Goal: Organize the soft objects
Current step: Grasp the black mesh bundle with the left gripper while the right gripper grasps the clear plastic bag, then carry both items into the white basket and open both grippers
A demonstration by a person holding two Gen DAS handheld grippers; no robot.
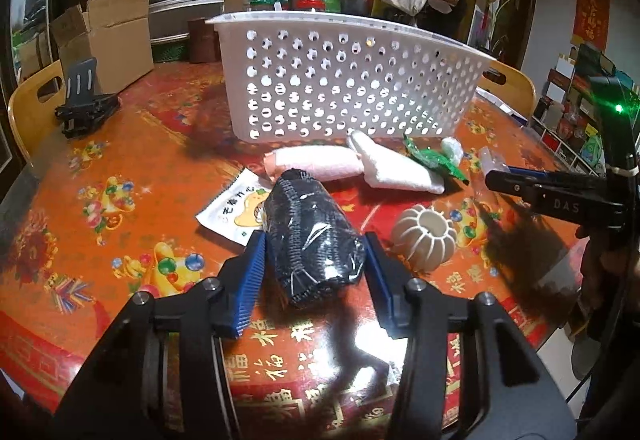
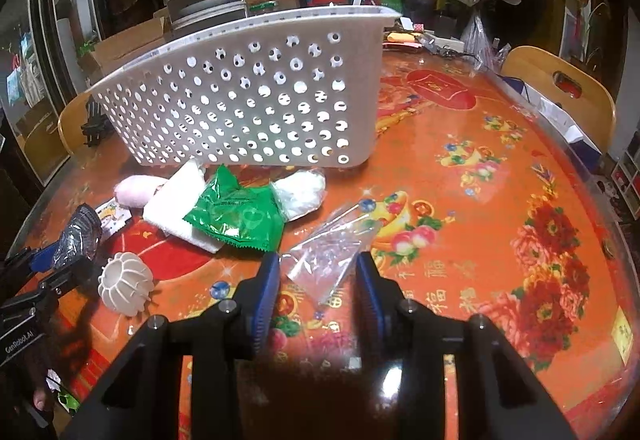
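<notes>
My left gripper point(image 1: 314, 246) is closed around a black knitted roll in clear wrap point(image 1: 310, 236), its blue pads touching both sides; the roll also shows in the right wrist view point(image 2: 78, 236). My right gripper point(image 2: 318, 260) is open over a clear plastic bag point(image 2: 328, 252) lying on the table. A white perforated basket point(image 1: 340, 79) stands behind the pile. In front of it lie a pink roll point(image 1: 316, 161), a white folded towel point(image 1: 396, 169), a green packet point(image 2: 236, 215), a white wrapped wad point(image 2: 302, 189) and a white ribbed ball point(image 1: 424, 238).
A white printed sachet point(image 1: 234, 209) lies left of the black roll. The table has a red flowered cloth point(image 2: 500, 199). A cardboard box point(image 1: 108, 39) and a black stand point(image 1: 86, 107) sit at the back left. Wooden chair backs point(image 2: 560, 87) stand at the table's edges.
</notes>
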